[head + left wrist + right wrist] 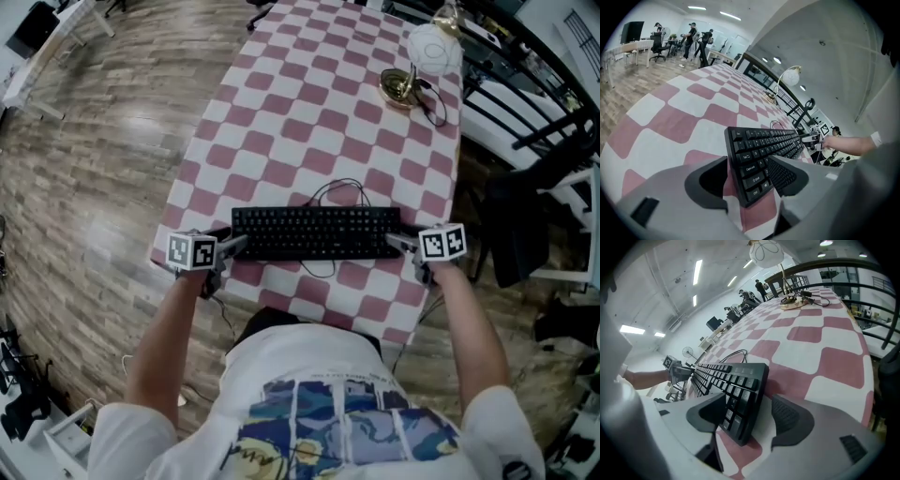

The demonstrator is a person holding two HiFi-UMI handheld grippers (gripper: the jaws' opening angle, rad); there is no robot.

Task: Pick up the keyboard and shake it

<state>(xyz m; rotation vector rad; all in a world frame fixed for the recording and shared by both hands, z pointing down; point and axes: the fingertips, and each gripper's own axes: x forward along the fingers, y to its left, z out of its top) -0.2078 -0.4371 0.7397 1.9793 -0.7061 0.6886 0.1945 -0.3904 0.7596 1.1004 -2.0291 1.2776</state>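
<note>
The person wears a white short-sleeved T-shirt (309, 361) printed across the front with blue and pale comic-style panels outlined in black. The light grey moulded-plastic left gripper (747, 174) has two broad, rounded fingers, each faced with a black pad (782, 174) stippled with a fine grid of dots. There is a small dark rectangular recess (645, 211) in its shell. The matching light grey plastic right gripper (751, 414) has the same black dotted pads (787, 418) and a similar dark slot (852, 443). The left one carries a white cube (192, 251) with black square markers, and the right one carries a second marker cube (442, 242).
</note>
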